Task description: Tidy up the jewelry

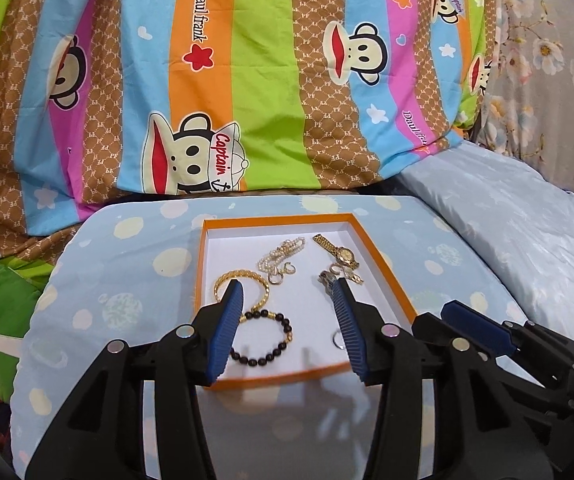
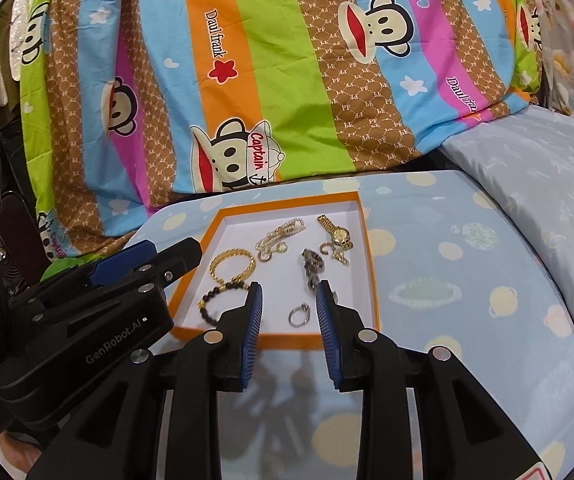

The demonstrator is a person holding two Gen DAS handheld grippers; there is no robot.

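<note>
While both grippers hung parted and empty, the ring (image 2: pixel 299 314) lay in the tray (image 2: pixel 371 248), straight ahead of the right gripper (image 2: pixel 289 295); the left gripper (image 1: pixel 289 293) stood farther off.

Home bedroom, cartoon-monkey striped bedsheet (image 1: pixel 247 80), pale blue pillow (image 2: pixel 535 184), floral fabric (image 1: pixel 547 60) behind

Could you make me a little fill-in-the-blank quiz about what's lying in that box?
1. The jewelry lies in a shallow box with an ____ rim.
2. The bracelet of black beads touches a ____ chain bracelet.
3. The gold wristwatch lies near the box's ____ right corner.
4. Neither the left gripper nor the right gripper holds anything; both stand ____.

Missing words: orange; gold; far; open
</note>
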